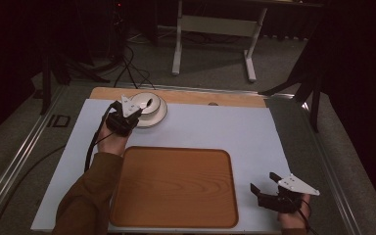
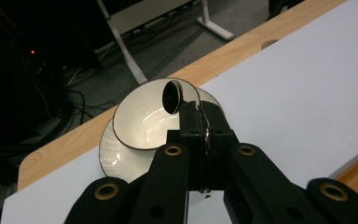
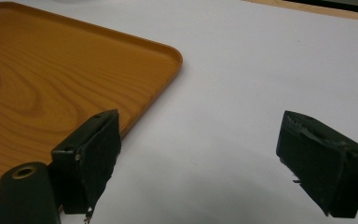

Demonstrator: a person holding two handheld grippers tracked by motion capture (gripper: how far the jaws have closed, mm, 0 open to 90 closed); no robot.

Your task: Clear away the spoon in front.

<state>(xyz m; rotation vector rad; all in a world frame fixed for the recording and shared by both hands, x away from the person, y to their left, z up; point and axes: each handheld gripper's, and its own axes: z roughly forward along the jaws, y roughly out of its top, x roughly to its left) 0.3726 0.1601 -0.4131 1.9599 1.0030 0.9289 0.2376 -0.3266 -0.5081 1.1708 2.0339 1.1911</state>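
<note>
1. Dark floor, trailing cables and a pale metal table frame (image 1: 214, 29) lie beyond the white tabletop (image 1: 215, 129), which has a bare wooden strip along its far edge.
2. Landmark: the flat orange-brown wooden tray (image 1: 174, 188) with rounded corners, lying empty at the near middle of the tabletop.
3. Beyond the tray's far left corner stand a cream ceramic bowl (image 2: 142, 123) with a thin dark rim and, under it, a cream ceramic saucer (image 2: 116, 158).
4. The left gripper (image 2: 193, 123) is clenched on the handle of a shiny metal spoon (image 2: 172, 96), whose dished end points up over the bowl.
5. The step in hand looks like lifting the spoon out of the bowl, probably to carry it toward the tray.
6. To do it well, I would keep the clamp firm, since the thin handle could swivel between the pads, and raise the spoon straight up until it is above the bowl's rim before swinging it toward the tray.
7. A sideways pull too early could catch the rim and drag the bowl off its saucer.
8. The right gripper (image 3: 198, 163) rests just off the tray's near right corner, jaws wide apart, nothing between them.
9. Count: one tray, one bowl, one saucer, one spoon, two grippers.
</note>
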